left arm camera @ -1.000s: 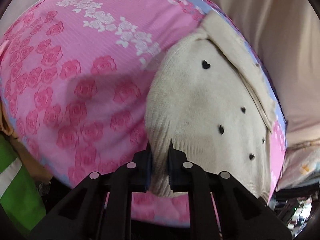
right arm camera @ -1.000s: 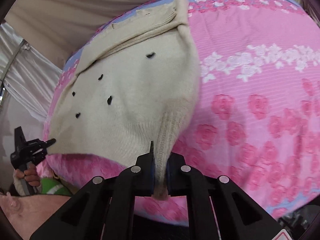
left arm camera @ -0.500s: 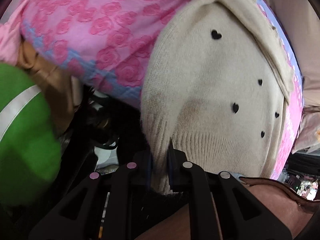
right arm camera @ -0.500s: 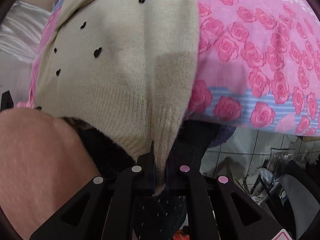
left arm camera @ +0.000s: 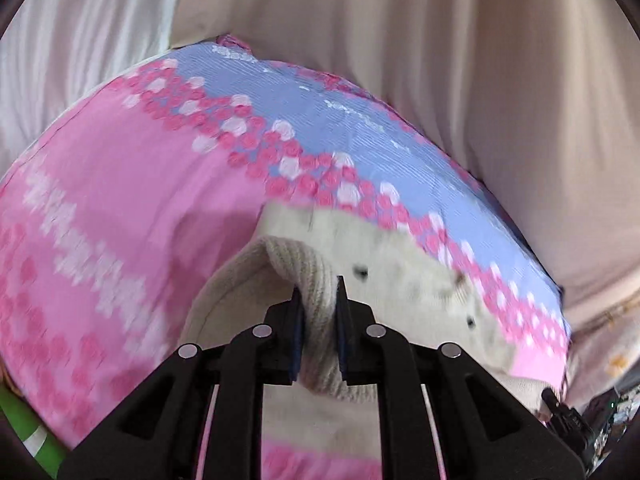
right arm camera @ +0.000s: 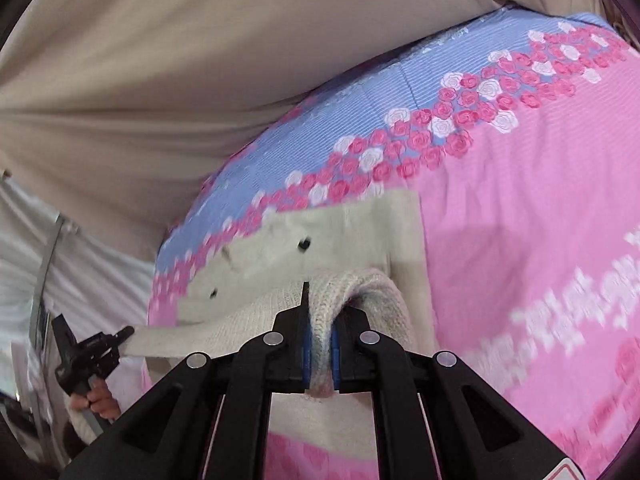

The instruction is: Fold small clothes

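Pinching the ribbed hem of a cream sweater (left arm camera: pixel 320 292), the left gripper (left arm camera: pixel 318 304) has its jaws pressed onto a thick roll of knit; the right gripper (right arm camera: pixel 319 312) clamps the other hem corner the same way. Both hold the hem lifted and curled over the rest of the garment, which lies flat on a pink rose-print bedsheet (left arm camera: pixel 120 208) just ahead of the fingers.

The hem stretches sideways between the two grippers, so its long axis runs across both views, and the sweater's far edge with the small black hearts (right arm camera: pixel 305 244) lies straight ahead, beyond the raised fold. Neither gripper looks nearer to that edge, though motion blur makes this hard to judge. The fold likely wants both corners carried forward together and laid down on the far part.

Farther off, the sheet's blue band (right arm camera: pixel 360 112) borders beige curtain fabric (right arm camera: pixel 160 60). No brand, label or readable writing shows anywhere.
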`<state>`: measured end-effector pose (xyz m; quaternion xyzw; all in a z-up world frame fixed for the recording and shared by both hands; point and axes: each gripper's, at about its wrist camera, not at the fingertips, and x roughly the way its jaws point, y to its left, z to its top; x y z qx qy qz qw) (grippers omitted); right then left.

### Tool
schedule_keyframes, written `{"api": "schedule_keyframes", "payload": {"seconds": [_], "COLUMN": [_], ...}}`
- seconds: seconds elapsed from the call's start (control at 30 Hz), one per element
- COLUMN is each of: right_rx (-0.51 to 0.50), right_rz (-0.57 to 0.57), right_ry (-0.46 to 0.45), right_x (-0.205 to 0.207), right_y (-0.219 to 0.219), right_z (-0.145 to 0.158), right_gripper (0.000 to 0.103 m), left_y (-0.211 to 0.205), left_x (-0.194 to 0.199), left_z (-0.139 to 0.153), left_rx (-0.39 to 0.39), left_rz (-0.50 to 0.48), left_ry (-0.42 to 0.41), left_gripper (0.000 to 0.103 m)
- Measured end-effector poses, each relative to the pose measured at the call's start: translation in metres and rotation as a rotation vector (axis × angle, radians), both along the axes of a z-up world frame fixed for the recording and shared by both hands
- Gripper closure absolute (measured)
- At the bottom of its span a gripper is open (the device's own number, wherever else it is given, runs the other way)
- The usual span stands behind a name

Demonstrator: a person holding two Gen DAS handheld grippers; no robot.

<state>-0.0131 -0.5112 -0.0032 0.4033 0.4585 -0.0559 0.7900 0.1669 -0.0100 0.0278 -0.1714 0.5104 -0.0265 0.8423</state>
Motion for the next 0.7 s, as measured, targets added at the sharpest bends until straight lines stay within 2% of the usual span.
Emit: {"api": "schedule_keyframes", "payload": {"seconds": [0.07,0.17,0.3,0.4,0.47,0.5,0.53,0.57,0.6,0.63,0.7], "right_rx": [0.01,0.027,0.049,0.088,0.085,0.057,0.013,-0.057,-0.161,-0.228,-0.315], "right_rz": [-0.032,-0.073,-0.095,-0.131,-0.144,-0.131,-0.113,-0.097,-0.087,-0.067,0.02], "right_ry": [0.031,0.081,0.104,0.108,0.079,0.049,0.031,0.02,0.016,0.009,0.011], "right_x": [0.02,0.04,0.052,0.051,0.044,0.039,0.036,0.03,0.025,0.022,0.019], "right_y": [-0.008,-0.012,-0.013,-0.018,-0.019,-0.018,-0.015,-0.012,-0.006,0.0,0.011], "right_z": [-0.022,-0.05,-0.069,-0.07,-0.057,-0.047,-0.037,-0.026,-0.014,-0.007,-0.002], "right_gripper": [0.097,0.096,0.092,0.09,0.086,0.08,0.076,0.059,0.038,0.033,0.033], "left_y": [-0.016,-0.025,-0.035,-0.038,-0.039,-0.036,-0.032,-0.029,-0.024,-0.021,-0.018], "left_x": [0.032,0.047,0.068,0.076,0.074,0.07,0.065,0.06,0.052,0.046,0.038], "left_z": [-0.018,-0.049,-0.082,-0.096,-0.089,-0.08,-0.072,-0.063,-0.053,-0.047,-0.045], "left_rx": [0.038,0.078,0.134,0.155,0.148,0.125,0.102,0.089,0.095,0.109,0.137], "left_rz": [0.013,0.023,0.048,0.044,0.029,0.026,0.024,0.025,0.033,0.037,-0.004], "left_ry": [0.02,0.062,0.126,0.16,0.135,0.105,0.072,0.035,-0.01,-0.035,-0.054], "left_gripper": [0.091,0.09,0.089,0.085,0.08,0.071,0.054,0.044,0.029,0.023,0.023]}}
